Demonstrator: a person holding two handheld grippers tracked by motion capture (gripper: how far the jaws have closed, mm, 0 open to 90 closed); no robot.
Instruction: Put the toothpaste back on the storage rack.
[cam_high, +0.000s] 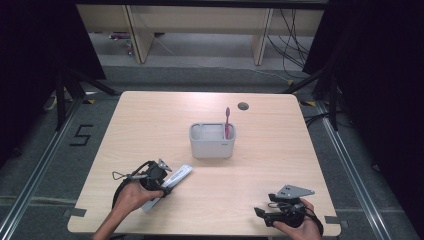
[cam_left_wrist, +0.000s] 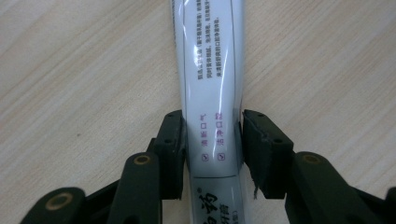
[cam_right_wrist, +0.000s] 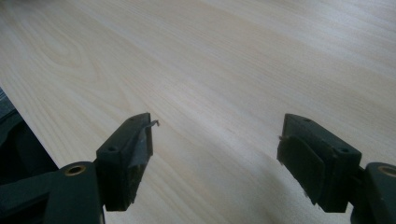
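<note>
White tube (cam_left_wrist: 212, 93), one, between left tongs (cam_left_wrist: 211, 140); one toothbrush (cam_high: 227, 122).

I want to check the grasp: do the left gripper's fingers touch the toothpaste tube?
Touching. The left gripper view shows both fingers pressed against the toothpaste tube.
</note>
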